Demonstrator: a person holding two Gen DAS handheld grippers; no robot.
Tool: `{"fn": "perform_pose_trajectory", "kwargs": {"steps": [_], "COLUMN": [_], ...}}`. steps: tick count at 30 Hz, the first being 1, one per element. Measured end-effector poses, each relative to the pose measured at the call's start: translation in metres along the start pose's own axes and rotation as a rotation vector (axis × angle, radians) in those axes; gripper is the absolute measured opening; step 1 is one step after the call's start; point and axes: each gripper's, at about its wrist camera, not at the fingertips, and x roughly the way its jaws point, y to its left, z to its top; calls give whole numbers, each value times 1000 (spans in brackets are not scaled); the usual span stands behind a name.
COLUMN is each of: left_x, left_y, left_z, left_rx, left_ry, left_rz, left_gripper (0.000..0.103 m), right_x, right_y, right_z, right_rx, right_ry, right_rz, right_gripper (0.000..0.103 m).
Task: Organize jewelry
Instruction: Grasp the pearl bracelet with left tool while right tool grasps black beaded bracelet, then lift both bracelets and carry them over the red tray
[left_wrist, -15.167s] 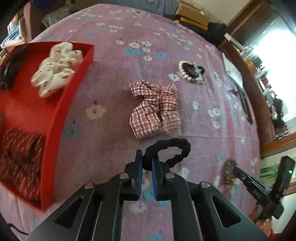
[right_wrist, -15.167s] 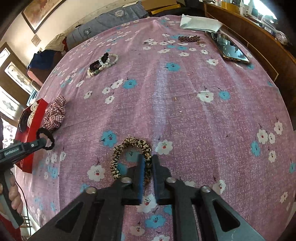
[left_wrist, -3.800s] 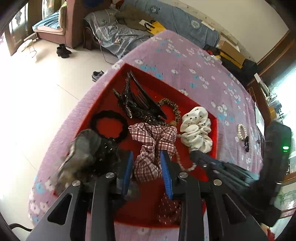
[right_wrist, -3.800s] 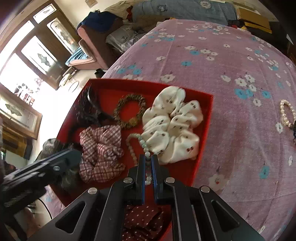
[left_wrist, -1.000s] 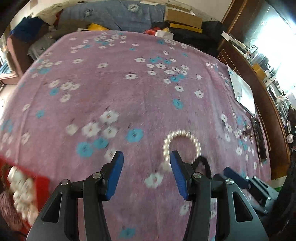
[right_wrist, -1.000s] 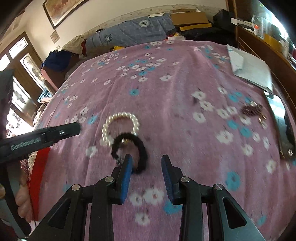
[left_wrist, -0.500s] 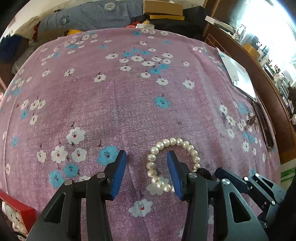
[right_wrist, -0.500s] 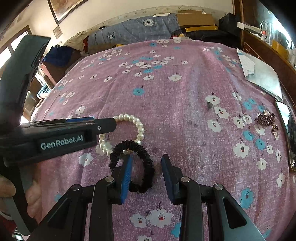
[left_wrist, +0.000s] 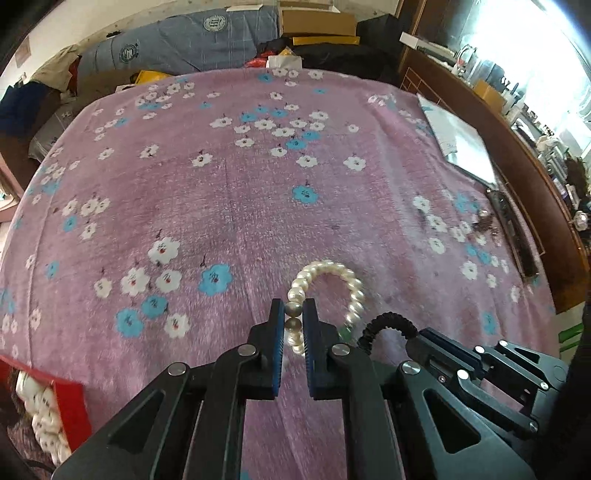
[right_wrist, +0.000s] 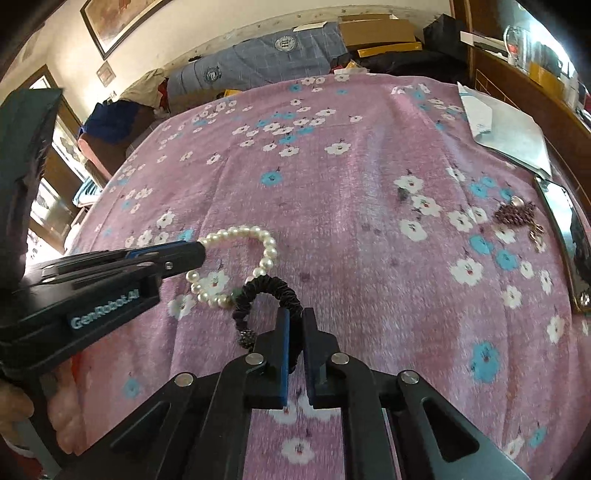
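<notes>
- Pink fleece blanket with white and blue flowers (left_wrist: 236, 206) covers the whole work surface in both views.
- Red tray (left_wrist: 75, 400) with a white spotted scrunchie (left_wrist: 40, 413) inside shows only at the left wrist view's lower left edge; the right wrist view does not show it.
- Left gripper (left_wrist: 294, 318): jaws have just closed, now narrow, clamped on the near side of the white pearl bead bracelet (left_wrist: 332, 275) lying on the blanket.
- Right gripper (right_wrist: 294, 326): jaws have just closed, pinching the black ruffled fabric hair tie (right_wrist: 267, 290), which touches the bracelet.
- Only the right wrist view shows the tie's dark beaded charm (right_wrist: 246, 338) and the hand (right_wrist: 62, 410) holding the left gripper.
- Small brown metal jewelry piece (right_wrist: 517, 216) lies well apart near the right blanket edge; clearer in the right wrist view.
</notes>
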Motion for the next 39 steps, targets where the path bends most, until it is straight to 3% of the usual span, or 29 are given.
{"fn": "perform_pose_trajectory", "kwargs": {"steps": [12,39], "left_x": [-64,-151], "left_y": [-17,-60], "left_z": [-42,-118], "left_rx": [1,33], "left_ry": [-51,-130], "left_rz": [-2,153], "left_gripper": [9,9], "right_x": [-46,-121], "right_y": [6,2], "right_z": [-27,-85], "right_rx": [-4,26], "right_ry": [-30,-65], "right_rz": [10,34], "right_gripper": [7,7]}}
